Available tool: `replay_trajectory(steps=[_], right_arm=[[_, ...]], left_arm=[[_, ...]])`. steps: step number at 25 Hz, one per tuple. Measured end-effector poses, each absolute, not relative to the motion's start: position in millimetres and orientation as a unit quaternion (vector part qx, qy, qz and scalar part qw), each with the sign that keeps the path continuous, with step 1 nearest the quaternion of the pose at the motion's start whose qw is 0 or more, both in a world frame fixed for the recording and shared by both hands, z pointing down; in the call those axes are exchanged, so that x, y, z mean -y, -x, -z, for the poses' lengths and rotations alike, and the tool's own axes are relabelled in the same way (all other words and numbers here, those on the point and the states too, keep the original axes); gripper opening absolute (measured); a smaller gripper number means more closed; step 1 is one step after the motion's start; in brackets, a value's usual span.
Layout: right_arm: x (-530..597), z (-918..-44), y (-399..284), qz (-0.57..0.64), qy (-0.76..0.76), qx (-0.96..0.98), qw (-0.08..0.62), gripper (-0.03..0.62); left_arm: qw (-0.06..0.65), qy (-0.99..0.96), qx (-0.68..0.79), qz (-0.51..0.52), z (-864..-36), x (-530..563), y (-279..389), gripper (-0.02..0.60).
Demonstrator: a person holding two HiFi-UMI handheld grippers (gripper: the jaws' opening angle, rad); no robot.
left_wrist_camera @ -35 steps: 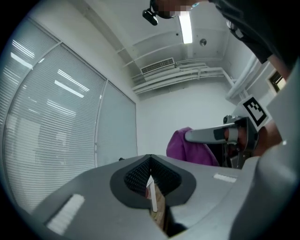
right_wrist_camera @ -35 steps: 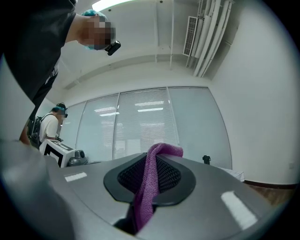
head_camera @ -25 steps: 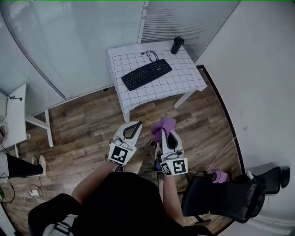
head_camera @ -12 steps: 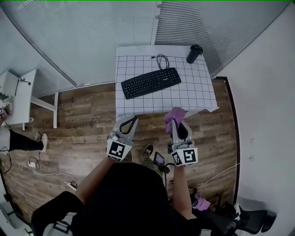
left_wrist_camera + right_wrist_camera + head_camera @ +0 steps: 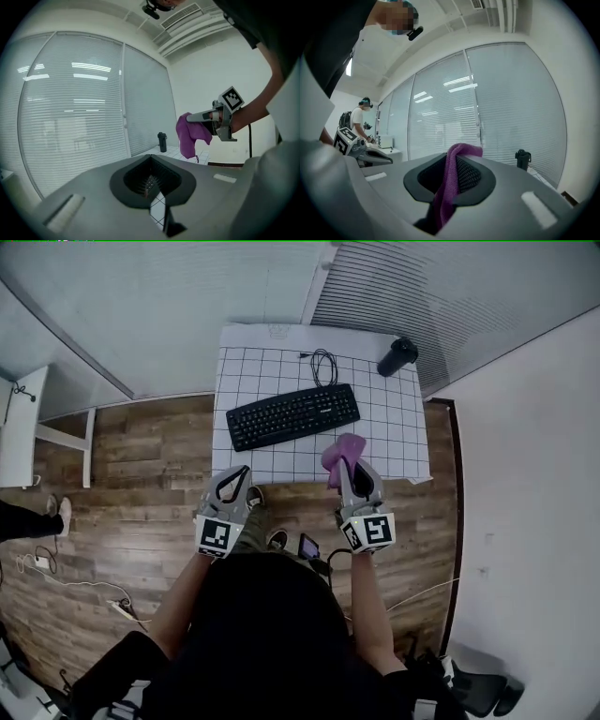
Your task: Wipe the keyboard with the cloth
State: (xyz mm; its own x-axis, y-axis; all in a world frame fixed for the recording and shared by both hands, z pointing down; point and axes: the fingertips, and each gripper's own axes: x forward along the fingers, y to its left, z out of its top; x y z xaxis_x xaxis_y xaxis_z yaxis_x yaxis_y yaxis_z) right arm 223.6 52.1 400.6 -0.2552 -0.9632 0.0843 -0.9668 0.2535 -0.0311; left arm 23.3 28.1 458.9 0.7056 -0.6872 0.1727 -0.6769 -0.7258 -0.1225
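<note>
We count one black keyboard (image 5: pixel 293 415) lying across the middle of the desk (image 5: pixel 253 371). There's one dark bottle (image 5: pixel 397 356) at the far right corner and one coiled cable (image 5: pixel 323 365) by the far edge. One purple cloth (image 5: pixel 339 448) is pinched tight in the right tongs (image 5: pixel 349 468), over the near edge. The left tongs (image 5: pixel 244 472) are closed and empty. The desktop is gridded, with a wood floor (image 5: pixel 141 456) around it and blinds (image 5: pixel 450 296) behind.

Head view: soft, even room light, no hard shadows; white bench (image 5: pixel 394 418) brightest patch, at 12 o'clock. Heavy fisheye bend, walls curving at rim. Both claw views: circular frame, black corners. Strip-light reflections glare on blinds (image 5: pixel 75 112), 10 o'clock in left view, 12 o'clock in right. Left claw (image 5: pixel 149 186) and right claw (image 5: pixel 452 180) near lens soft, out of focus; background sharper.
</note>
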Motion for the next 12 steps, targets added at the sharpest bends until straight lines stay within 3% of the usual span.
replay_trajectory(steps=[12], right_arm=[[87, -460, -277, -0.082, -0.603, 0.783, 0.126, 0.06]], left_arm=[[-0.068, 0.91, -0.385, 0.14, -558, 73, -2, 0.002]])
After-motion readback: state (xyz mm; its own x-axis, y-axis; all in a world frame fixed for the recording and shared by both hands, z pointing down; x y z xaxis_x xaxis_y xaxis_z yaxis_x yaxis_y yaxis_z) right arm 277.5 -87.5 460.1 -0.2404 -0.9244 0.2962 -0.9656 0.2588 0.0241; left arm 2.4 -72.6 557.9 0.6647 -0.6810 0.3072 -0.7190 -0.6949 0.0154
